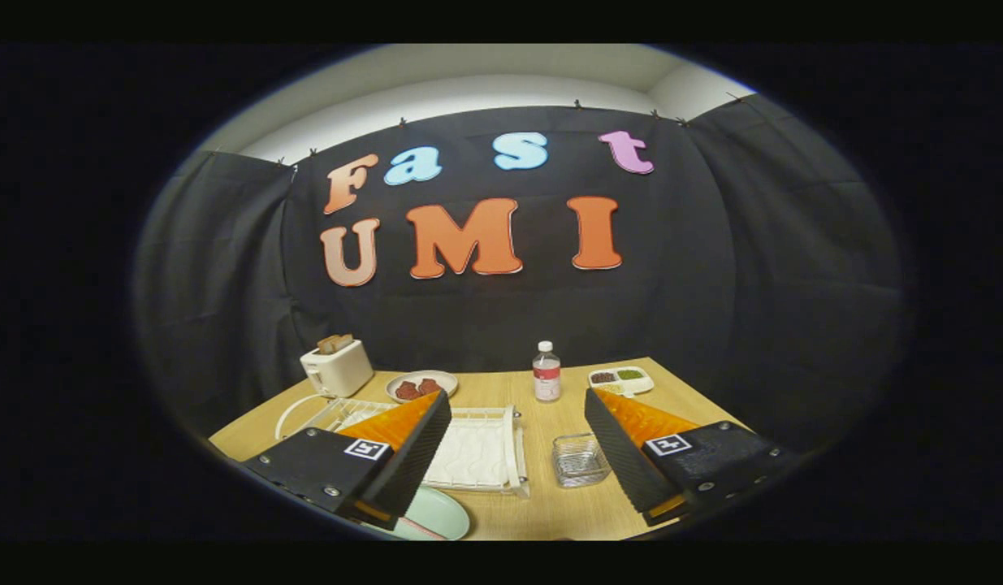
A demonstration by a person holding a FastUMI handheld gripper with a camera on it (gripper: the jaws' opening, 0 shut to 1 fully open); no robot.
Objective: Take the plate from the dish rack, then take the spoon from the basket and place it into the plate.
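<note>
I see my claw (517,443) with its two fingers wide apart, and nothing is between them. It hangs above the wooden worktop (550,508). Just under the left finger lies the pale green plate (440,516), flat on the worktop, beside the near edge of the white dish rack (477,451). The small wire basket (580,459) stands just beside the right finger; I cannot tell if the spoon is inside. Beyond the fingers stand a bottle (546,371), a toaster (337,366), a plate with food (421,383) and a divided tray (620,379).
</note>
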